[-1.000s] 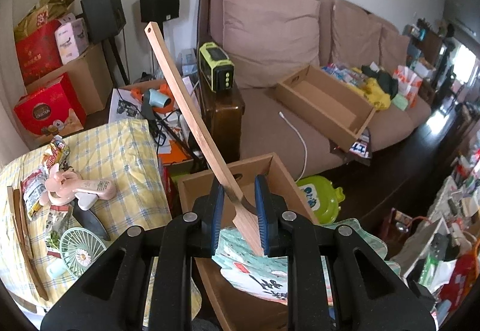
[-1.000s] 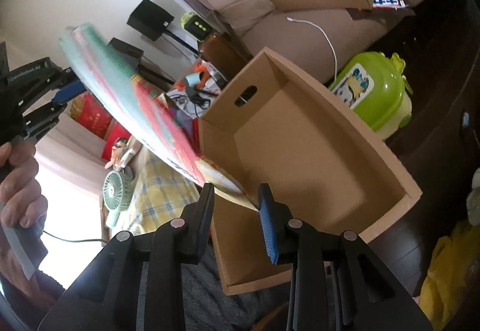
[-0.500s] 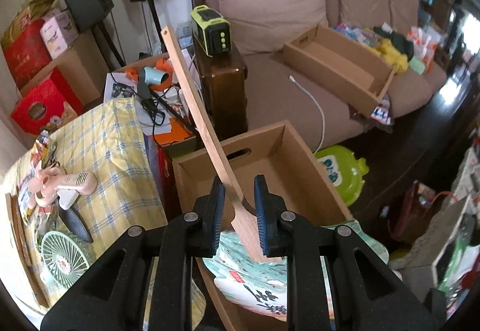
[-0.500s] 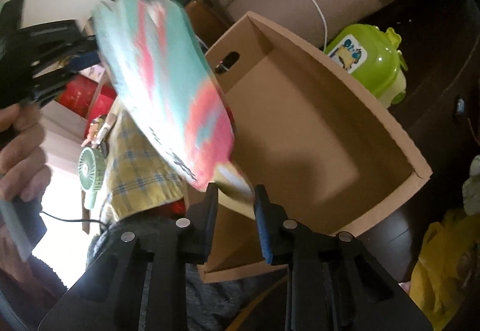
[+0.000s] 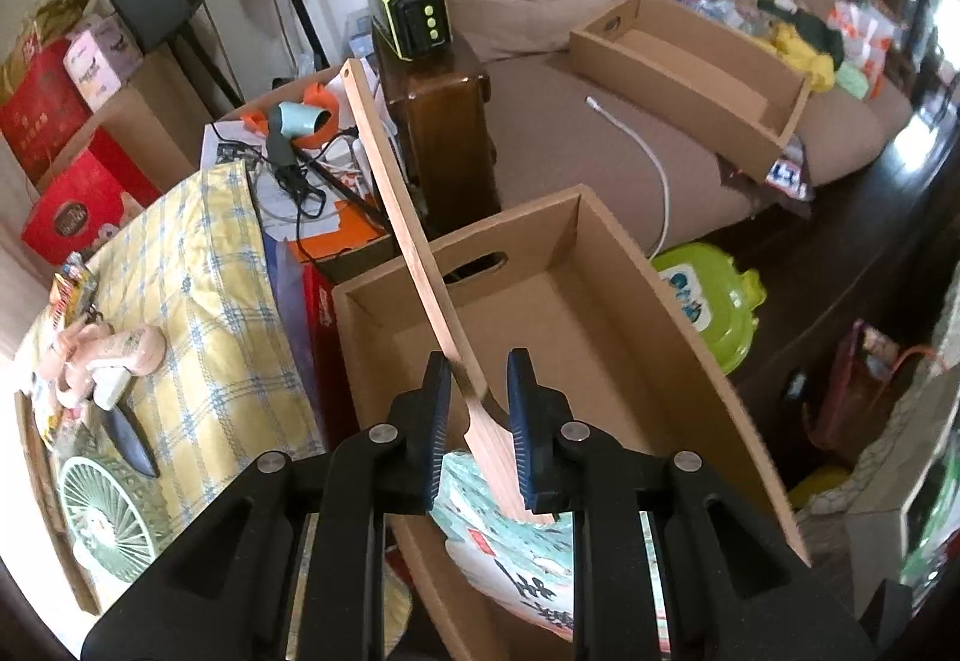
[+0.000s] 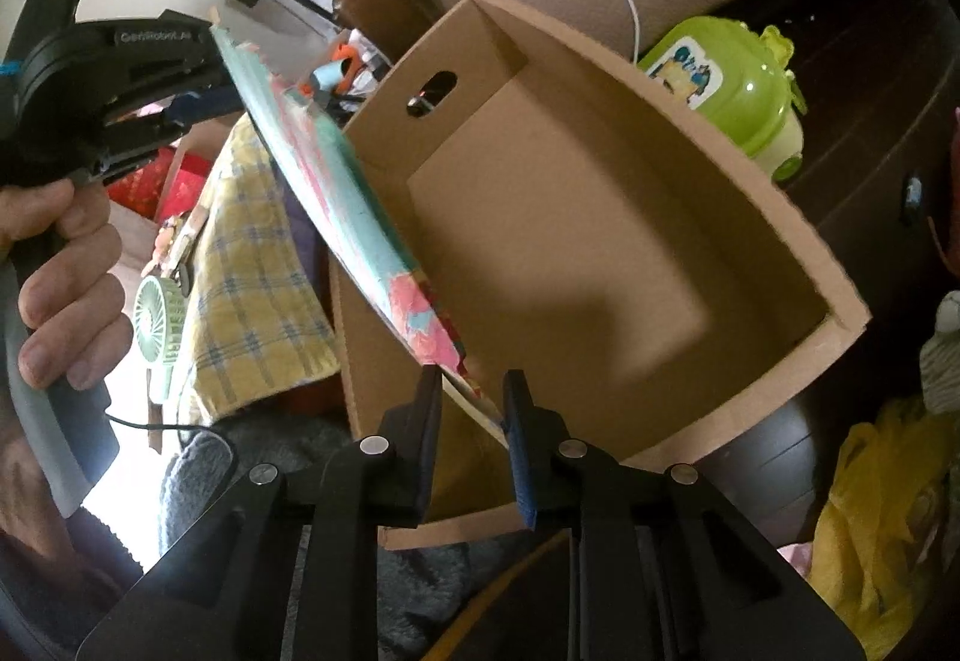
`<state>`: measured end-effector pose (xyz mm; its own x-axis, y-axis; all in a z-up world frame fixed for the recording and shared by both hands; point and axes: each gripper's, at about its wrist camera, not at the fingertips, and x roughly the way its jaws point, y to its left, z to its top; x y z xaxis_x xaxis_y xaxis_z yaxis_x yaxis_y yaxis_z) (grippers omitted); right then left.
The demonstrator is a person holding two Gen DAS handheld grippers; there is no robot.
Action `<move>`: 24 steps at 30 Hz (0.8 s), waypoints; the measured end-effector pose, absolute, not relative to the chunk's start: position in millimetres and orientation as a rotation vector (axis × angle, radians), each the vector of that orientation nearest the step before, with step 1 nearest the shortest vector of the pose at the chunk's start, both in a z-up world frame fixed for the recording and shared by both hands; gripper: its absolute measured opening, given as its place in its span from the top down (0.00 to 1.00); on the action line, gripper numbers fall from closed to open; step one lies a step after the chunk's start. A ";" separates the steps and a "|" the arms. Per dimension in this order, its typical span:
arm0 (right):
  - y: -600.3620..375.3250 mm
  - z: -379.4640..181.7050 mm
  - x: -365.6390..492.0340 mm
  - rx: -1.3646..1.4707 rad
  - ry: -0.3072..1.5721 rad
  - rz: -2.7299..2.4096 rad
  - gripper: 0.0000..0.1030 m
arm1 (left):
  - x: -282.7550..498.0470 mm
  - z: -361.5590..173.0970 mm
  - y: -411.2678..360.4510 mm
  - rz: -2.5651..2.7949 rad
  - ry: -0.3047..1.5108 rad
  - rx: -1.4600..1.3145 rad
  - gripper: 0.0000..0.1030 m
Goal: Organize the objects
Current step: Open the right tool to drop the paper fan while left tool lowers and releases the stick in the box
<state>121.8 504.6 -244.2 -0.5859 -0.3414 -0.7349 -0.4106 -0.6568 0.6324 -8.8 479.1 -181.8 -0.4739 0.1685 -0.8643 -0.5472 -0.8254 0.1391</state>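
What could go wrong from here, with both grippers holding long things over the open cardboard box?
The wooden stick is pinched only near its lower end by the left gripper, so it may pivot or catch the cardboard box wall. The right gripper, jaws closing, grips just a corner of the paper fan; it could crumple or slip.

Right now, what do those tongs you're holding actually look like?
Both tongs, left and right, are matte black plastic with silver rivets and ribbed blue pads inside each finger. The left one's body carries pale lettering, a grey grip, and a thin black cable.
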 end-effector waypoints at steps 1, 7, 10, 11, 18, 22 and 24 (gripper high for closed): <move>502.6 -245.8 121.0 -1.421 1.304 2.451 0.80 | -9.0 -183.2 479.7 2.313 0.591 -1.303 0.83; 498.3 -251.0 118.6 -1.466 1.298 2.437 0.81 | -14.4 -198.5 482.9 2.292 0.627 -1.361 0.83; 501.0 -254.4 120.0 -1.476 1.304 2.418 0.81 | -16.3 -207.4 486.0 2.280 0.649 -1.385 0.82; 501.6 -256.1 120.4 -1.485 1.304 2.409 0.81 | -16.6 -210.4 486.9 2.276 0.660 -1.394 0.82; 502.9 -268.8 119.0 -1.556 1.284 2.349 0.80 | -19.9 -236.0 487.4 2.248 0.698 -1.486 0.82; 505.7 -269.8 120.5 -1.545 1.293 2.346 0.80 | -24.2 -249.9 487.7 2.227 0.724 -1.527 0.83; 506.8 -265.3 120.7 -1.497 1.359 2.390 0.82 | -21.7 -263.1 491.8 2.175 0.756 -1.565 0.83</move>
